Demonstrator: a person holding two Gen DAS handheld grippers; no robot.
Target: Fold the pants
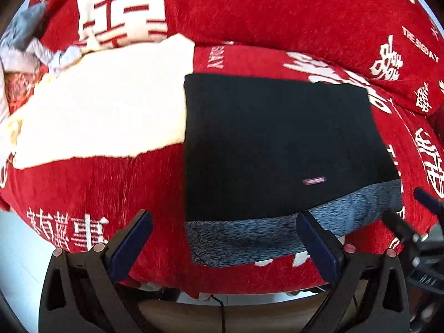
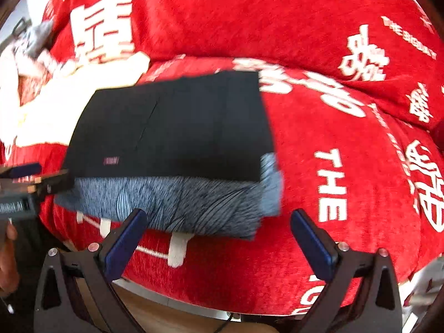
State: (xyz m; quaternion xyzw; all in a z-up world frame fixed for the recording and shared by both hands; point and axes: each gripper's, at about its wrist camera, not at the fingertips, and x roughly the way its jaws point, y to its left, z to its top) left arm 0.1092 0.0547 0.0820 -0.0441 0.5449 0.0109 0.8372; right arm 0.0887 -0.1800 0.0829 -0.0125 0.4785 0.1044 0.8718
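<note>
Left wrist view: left gripper point(image 1: 224, 242) spread wide, empty, hovering at the near edge of the folded pants point(image 1: 277, 144). Pants lie flat on the red blanket point(image 1: 97, 188), grey fleece lining toward the camera, probably released after a fold.

Right wrist view: right gripper point(image 2: 219, 238) likewise apart, holding nothing. Pants' long axis runs left-right, fleece edge nearest.

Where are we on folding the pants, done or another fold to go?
Mostly done: the black pants lie as a flat rectangle on the red cover, grey fleece lining showing along the near edge. Nothing in hand: left gripper and right gripper are open. Possibly one tidy-up left.
</note>
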